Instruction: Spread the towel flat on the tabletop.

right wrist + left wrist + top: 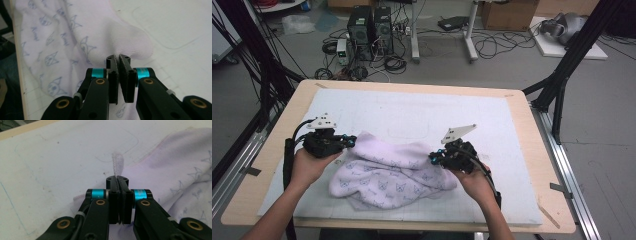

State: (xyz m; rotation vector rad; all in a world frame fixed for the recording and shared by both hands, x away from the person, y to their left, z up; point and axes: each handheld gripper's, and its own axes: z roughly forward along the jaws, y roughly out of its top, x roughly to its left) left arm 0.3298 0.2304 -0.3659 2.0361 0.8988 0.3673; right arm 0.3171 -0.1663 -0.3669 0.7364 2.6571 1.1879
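A white mat (pixel 412 112) covered the wooden counter (pixel 277 145). At centre frame lay a crumpled lilac fleece garment with cat-face prints (pixel 392 175); left gripper (pixel 351 141) clamped its stitched edge, right gripper (pixel 434 159) pinched its fold.

Garment (pixel 392 172) underside hidden

The garment (pixel 392 175) is soft matt knitted cloth, pale lilac with printed blue cat faces. The bench (pixel 532 220) shows pale smooth wood under a matt white mat (pixel 412 107). The tongs (pixel 117 180) are matt black plastic with glossy blue metal sleeves.
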